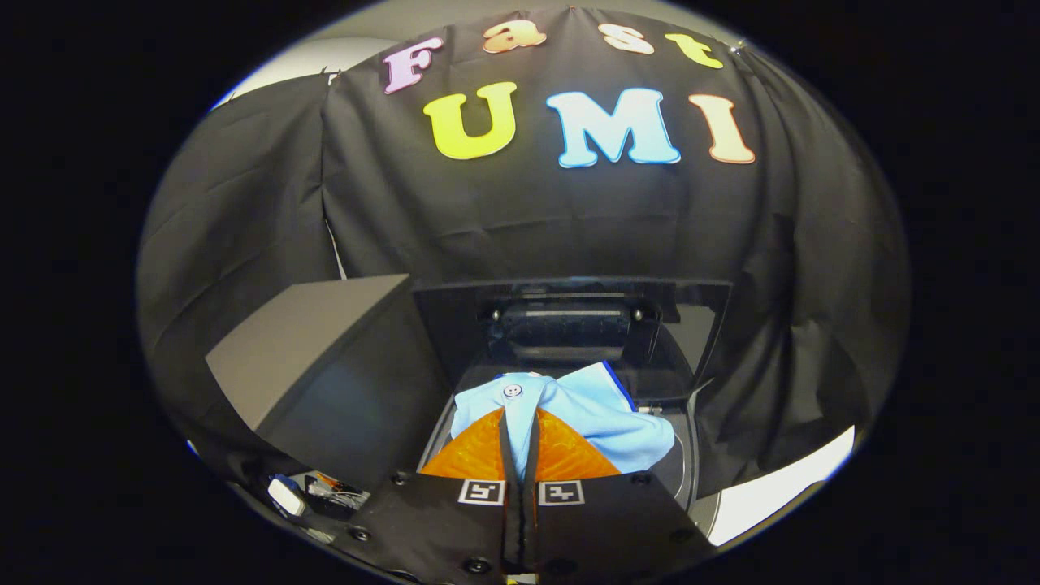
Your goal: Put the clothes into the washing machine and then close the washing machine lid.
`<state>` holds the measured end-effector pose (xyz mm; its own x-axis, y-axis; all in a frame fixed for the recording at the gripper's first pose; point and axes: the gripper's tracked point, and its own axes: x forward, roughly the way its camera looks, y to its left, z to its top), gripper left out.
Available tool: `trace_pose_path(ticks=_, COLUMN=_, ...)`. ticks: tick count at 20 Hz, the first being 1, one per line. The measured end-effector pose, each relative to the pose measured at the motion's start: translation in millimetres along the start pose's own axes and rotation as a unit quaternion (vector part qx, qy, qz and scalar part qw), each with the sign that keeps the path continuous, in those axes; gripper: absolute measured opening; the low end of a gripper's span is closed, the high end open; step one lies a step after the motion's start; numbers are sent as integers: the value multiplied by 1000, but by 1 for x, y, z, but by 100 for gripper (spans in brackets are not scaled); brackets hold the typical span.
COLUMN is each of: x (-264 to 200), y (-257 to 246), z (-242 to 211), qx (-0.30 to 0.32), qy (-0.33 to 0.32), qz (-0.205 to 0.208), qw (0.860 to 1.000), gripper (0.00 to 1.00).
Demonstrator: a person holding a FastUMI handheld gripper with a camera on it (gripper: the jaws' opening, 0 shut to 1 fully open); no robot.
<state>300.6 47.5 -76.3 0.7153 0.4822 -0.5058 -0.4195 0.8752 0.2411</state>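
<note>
Clothes here are a single light blue fabric garment (569,410) with a white button on its collar strip and a dark blue edge at one corner. It hangs bunched at the tips of the fingers (520,431), directly above the open mouth of the dark top-loading washing machine (686,463). A narrow fold of the blue cloth runs down into the slit between the two fingers, which are drawn almost together and pinch that fold from both sides. The rest of the garment spreads to either side of the tips and drapes toward the right, over the machine's rim.

Beyond the garment the washing machine lid (569,313), a dark panel with a hinge block at its middle, stands raised and open against the black cloth wall. The tub opening lies below the cloth, and its inside is mostly hidden by the garment and the fingers.

To the left of the machine sits a large grey box-shaped block (325,349), its flat top tilted toward the camera. Near its base, beside the gripper body, lies a small white object (286,496) with some loose clutter next to it, too small to make out.
</note>
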Motion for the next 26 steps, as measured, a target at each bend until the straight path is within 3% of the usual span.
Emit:
trace_pose_path(ticks=4, x=28, y=-7, z=-45, qx=-10, qy=26, qz=-8, qw=1000, gripper=1)
trace_pose_path(ticks=15, x=94, y=-25, z=-127, qx=48, qy=111, qz=-44, qw=992, gripper=1)
trace_pose_path(ticks=26, x=108, y=-28, z=-184, qx=67, qy=191, qz=-65, qw=977, gripper=1)
